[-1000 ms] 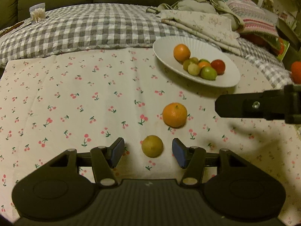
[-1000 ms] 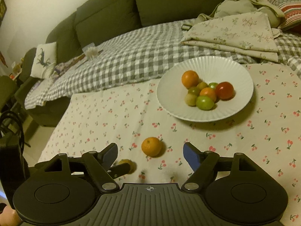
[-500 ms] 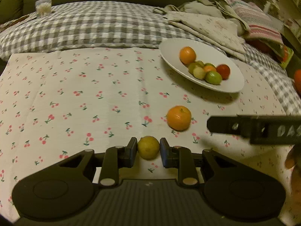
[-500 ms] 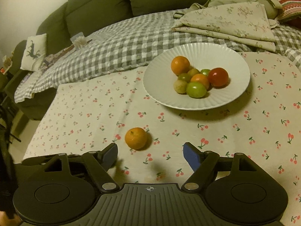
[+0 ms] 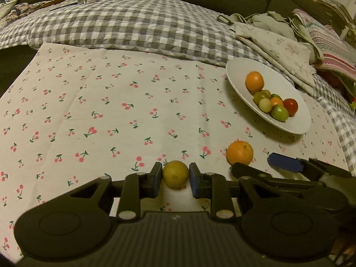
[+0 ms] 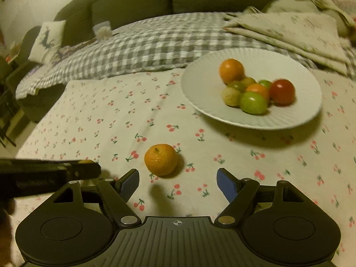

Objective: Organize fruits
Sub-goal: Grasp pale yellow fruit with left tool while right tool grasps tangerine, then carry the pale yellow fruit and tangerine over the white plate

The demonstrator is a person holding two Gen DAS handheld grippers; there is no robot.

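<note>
Risk first, biggest to smallest: white plate (image 6: 296,120) sits tilted w/ its low edge toward the camera in the left wrist view and already carries a heap of small fruit, so dropping another one on the slope could, I judge, start the pile rolling off onto the cloth. Next, right hand-held gripper (image 6: 178,181) hangs w/ jaws wide, and the loose orange (image 6: 160,159) lies just ahead of them, nearer the left pad, not yet between; an off-centre close would likely nudge it away, since it's round and the cloth gives no stop. Left hand-held gripper (image 5: 175,176) has its pads pinched onto the yellow-green fruit (image 5: 175,174), which sits at the pad tips, so a quick swing toward the plate might let it slip out. The two tools are also close together near the orange, so a clash is possible. Whether the held fruit is off the cloth I can't tell. Surface is covered by a cream cherry-print cloth (image 5: 111,111), creased but flat. Behind it lies a grey checked quilt (image 5: 133,26), folded floral linens (image 5: 278,44) at right, a dark green sofa (image 6: 133,0) w/ a deer cushion (image 6: 47,37); light is dim and yellowish.
</note>
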